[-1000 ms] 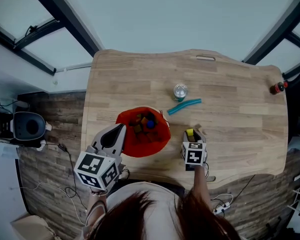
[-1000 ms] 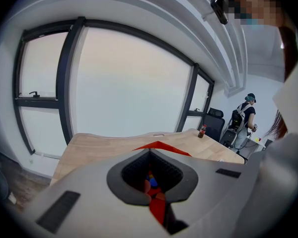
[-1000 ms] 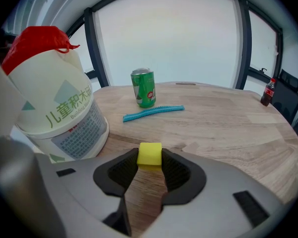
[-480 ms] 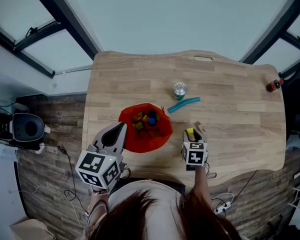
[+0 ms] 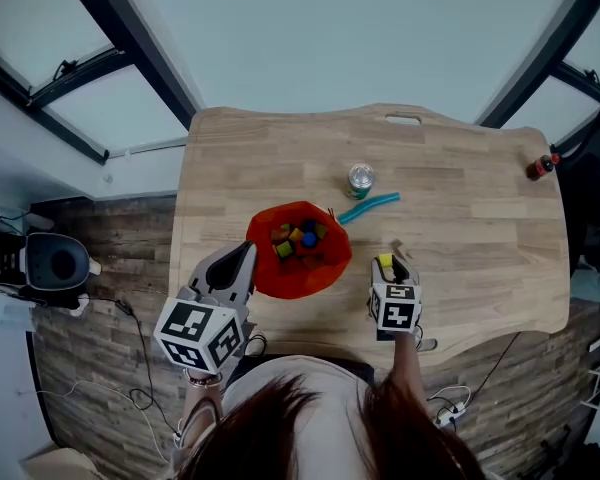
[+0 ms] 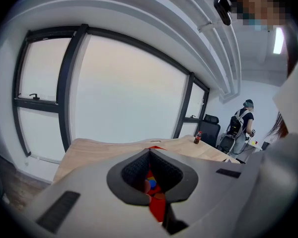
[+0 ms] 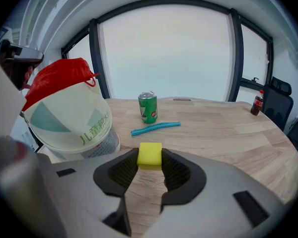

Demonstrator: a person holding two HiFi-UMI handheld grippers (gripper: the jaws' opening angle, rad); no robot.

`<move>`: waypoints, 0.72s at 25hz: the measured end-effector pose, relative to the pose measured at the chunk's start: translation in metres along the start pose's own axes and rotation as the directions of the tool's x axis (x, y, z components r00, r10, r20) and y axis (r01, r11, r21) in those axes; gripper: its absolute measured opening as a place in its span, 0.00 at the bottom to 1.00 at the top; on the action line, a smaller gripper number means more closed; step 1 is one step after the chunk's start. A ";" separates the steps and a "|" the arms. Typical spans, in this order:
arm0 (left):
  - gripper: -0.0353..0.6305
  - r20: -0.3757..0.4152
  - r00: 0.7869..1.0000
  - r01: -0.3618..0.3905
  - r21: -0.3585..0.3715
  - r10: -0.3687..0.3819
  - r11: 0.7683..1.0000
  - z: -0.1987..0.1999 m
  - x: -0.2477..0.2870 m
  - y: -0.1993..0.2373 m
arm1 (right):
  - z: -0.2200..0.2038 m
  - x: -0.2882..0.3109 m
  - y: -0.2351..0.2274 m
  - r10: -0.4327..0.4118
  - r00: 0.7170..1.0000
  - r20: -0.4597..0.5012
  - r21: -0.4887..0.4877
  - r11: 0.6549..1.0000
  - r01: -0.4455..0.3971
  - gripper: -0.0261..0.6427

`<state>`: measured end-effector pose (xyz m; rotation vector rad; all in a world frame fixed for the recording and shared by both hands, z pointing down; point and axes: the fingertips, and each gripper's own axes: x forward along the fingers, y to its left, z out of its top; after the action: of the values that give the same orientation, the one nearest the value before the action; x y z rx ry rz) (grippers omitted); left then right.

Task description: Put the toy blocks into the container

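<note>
The right tongs point(image 5: 385, 265) grip 1 yellow cube block point(image 7: 149, 154) just right of the white plastic bucket lined with a red bag point(image 5: 300, 268). The left tongs point(image 5: 246, 253) are pinched on the bucket's left red rim. Several coloured blocks point(image 5: 298, 240) lie inside the bucket. Beyond the bucket, a green can point(image 5: 360, 179) and a blue ridged tube point(image 5: 368, 208) rest on the wooden surface point(image 5: 460, 218).

Bright office, pale wooden tabletop point(image 5: 460, 248) beside the glass
Tall dark-framed windows point(image 7: 164, 48) glow white behind it. Grey-brown plank floor point(image 5: 90, 388) lies around it, a black office chair point(image 6: 209, 128) stands near the far wall, and a ceiling strip light point(image 6: 277, 39) is lit.
</note>
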<state>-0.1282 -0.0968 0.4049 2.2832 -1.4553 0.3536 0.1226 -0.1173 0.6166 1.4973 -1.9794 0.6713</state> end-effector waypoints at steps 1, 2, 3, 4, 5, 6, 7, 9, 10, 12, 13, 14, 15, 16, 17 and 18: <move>0.07 0.004 1.000 0.003 0.000 -0.003 1.000 0.001 -0.001 0.000 | 0.001 -0.002 0.001 -0.003 1.000 0.004 -0.001 1.000 0.003 0.28; 0.07 0.008 1.000 0.005 0.000 -0.005 1.000 0.001 -0.003 0.001 | 0.002 -0.004 0.001 -0.005 1.000 0.009 -0.002 1.000 0.005 0.28; 0.07 0.012 1.000 0.007 0.000 -0.007 1.000 0.002 -0.004 0.001 | 0.003 -0.006 0.002 -0.008 1.000 0.013 -0.002 1.000 0.008 0.28; 0.07 0.014 1.000 0.008 0.000 -0.008 1.000 0.002 -0.006 0.002 | 0.004 -0.009 0.002 -0.011 1.000 0.017 -0.001 1.000 0.011 0.28; 0.07 0.017 1.000 0.010 0.000 -0.010 1.000 0.003 -0.007 0.002 | 0.006 -0.011 0.002 -0.013 1.000 0.021 0.000 1.000 0.013 0.28; 0.07 0.020 1.000 0.012 0.000 -0.012 1.000 0.003 -0.009 0.002 | 0.007 -0.013 0.003 -0.015 1.000 0.025 0.000 1.000 0.015 0.28; 0.07 0.022 1.000 0.014 0.001 -0.014 1.000 0.004 -0.010 0.003 | 0.008 -0.016 0.004 -0.017 0.999 0.030 0.000 1.000 0.017 0.28; 0.07 0.027 0.999 0.017 0.002 -0.017 1.000 0.004 -0.013 0.004 | 0.010 -0.020 0.006 -0.022 0.999 0.039 -0.002 1.000 0.022 0.28; 0.07 0.029 0.999 0.019 0.002 -0.019 1.000 0.003 -0.014 0.005 | 0.011 -0.022 0.006 -0.024 0.999 0.043 -0.001 1.000 0.024 0.28; 0.07 0.035 0.999 0.022 0.001 -0.022 1.000 0.004 -0.017 0.007 | 0.014 -0.026 0.008 -0.027 0.998 0.054 0.003 1.000 0.026 0.28; 0.07 0.038 0.999 0.024 0.000 -0.024 1.000 0.004 -0.018 0.008 | 0.016 -0.028 0.009 -0.027 0.998 0.060 0.005 1.000 0.027 0.28; 0.07 0.041 0.999 0.026 0.000 -0.026 1.000 0.005 -0.019 0.008 | 0.018 -0.029 0.011 -0.028 0.997 0.067 0.007 1.000 0.027 0.28; 0.07 0.044 0.999 0.028 0.000 -0.028 1.000 0.006 -0.019 0.009 | 0.020 -0.031 0.012 -0.029 0.997 0.073 0.007 1.000 0.028 0.28; 0.07 0.046 0.998 0.031 0.000 -0.031 1.000 0.006 -0.020 0.009 | 0.022 -0.033 0.013 -0.030 0.996 0.079 0.007 1.000 0.030 0.28; 0.07 0.047 0.998 0.035 0.000 -0.035 0.999 0.006 -0.020 0.009 | 0.023 -0.036 0.014 -0.032 0.996 0.083 0.007 0.999 0.032 0.28; 0.07 0.048 0.998 0.038 0.000 -0.038 0.999 0.006 -0.021 0.010 | 0.025 -0.038 0.015 -0.034 0.996 0.087 0.009 0.999 0.033 0.28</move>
<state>-0.1458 -0.0866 0.3923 2.3309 -1.4323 0.2883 0.1130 -0.1047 0.5721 1.5853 -2.0137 0.6089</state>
